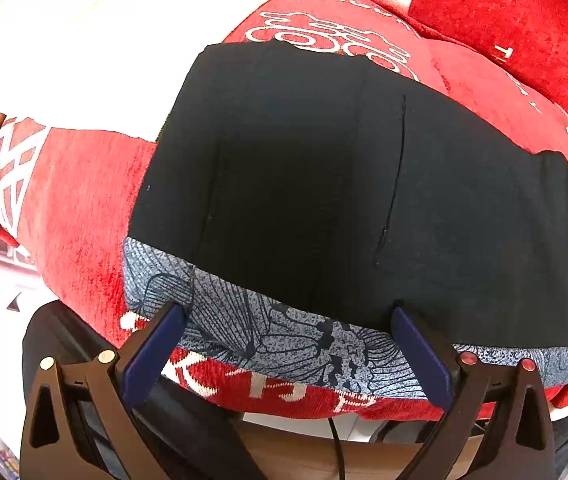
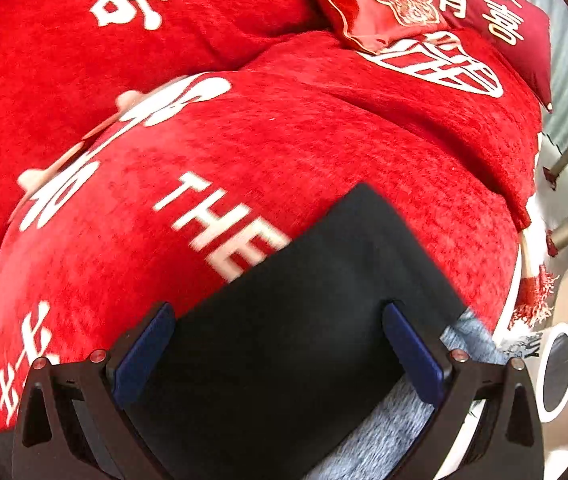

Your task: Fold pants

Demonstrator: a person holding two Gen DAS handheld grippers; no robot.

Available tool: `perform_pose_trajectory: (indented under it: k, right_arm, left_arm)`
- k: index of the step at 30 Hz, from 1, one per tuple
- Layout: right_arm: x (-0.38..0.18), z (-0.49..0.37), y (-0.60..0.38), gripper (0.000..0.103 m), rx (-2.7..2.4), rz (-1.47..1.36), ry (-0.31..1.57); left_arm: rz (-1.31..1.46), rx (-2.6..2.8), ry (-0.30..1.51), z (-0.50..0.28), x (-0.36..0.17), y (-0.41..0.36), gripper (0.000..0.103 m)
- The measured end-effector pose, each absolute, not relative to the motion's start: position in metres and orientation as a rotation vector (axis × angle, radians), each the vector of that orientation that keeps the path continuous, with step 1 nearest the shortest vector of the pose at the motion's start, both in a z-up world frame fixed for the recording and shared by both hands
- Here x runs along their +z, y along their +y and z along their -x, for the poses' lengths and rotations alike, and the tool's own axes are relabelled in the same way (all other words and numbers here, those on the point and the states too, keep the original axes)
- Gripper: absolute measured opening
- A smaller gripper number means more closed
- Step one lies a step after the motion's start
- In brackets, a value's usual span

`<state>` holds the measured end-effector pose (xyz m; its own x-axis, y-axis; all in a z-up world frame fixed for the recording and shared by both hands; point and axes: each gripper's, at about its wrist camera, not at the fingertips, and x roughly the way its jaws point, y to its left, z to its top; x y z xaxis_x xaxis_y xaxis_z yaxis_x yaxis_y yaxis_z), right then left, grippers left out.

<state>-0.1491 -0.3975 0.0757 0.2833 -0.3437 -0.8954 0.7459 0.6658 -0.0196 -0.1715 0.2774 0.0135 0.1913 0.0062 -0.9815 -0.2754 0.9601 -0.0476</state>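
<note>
On the red bedspread (image 1: 84, 208) lay the black pants (image 1: 324, 184), already folded compact over a grey patterned cloth (image 1: 268, 332); left gripper (image 1: 288, 316) and right gripper (image 2: 280, 312) both spread wide, empty; little seemed left.

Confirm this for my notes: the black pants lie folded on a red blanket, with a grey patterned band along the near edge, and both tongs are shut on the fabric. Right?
Not quite. Both tongs are open: the left tongs and right tongs have their jaws spread wide over the black pants, as each wrist view shows. The red blanket and grey patterned band are as stated.
</note>
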Motion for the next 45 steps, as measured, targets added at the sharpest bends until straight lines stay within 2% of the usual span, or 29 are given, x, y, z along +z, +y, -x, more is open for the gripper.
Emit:
perform_pose_trajectory:
  k: [5,13,17,21,25,30,37,45]
  right_arm:
    - [0.089,0.158,-0.365,0.103,-0.677,-0.500,1.047]
    - [0.079,0.139,-0.205,0.103,-0.358,-0.253,1.120]
    - [0.069,0.135,-0.180,0.103,-0.362,-0.153,1.138]
    - [0.066,0.132,-0.202,0.103,-0.394,-0.176,1.126]
    - [0.070,0.125,-0.224,0.103,-0.434,-0.225,1.152]
    - [0.084,0.154,-0.191,0.103,-0.322,-0.231,1.141]
    - [0.062,0.199,-0.107,0.103,-0.088,0.030,1.214]
    - [0.062,0.210,-0.185,0.103,-0.213,-0.046,1.226]
  left_arm:
    - [0.172,0.199,1.326,0.153,0.032,0.247,0.103]
    - [0.006,-0.044,1.264,0.080,0.056,0.099,0.103]
    - [-0.038,-0.073,1.313,0.044,0.039,0.049,0.103]
    - [0.038,-0.077,1.355,0.014,0.028,0.051,0.103]
    - [0.063,-0.063,1.336,0.017,0.041,0.061,0.103]
    - [0.084,-0.146,1.301,0.072,0.053,0.068,0.103]
    - [-0.134,-0.221,1.275,0.135,0.032,0.040,0.103]
    - [-0.054,-0.187,1.296,0.149,0.029,0.077,0.103]
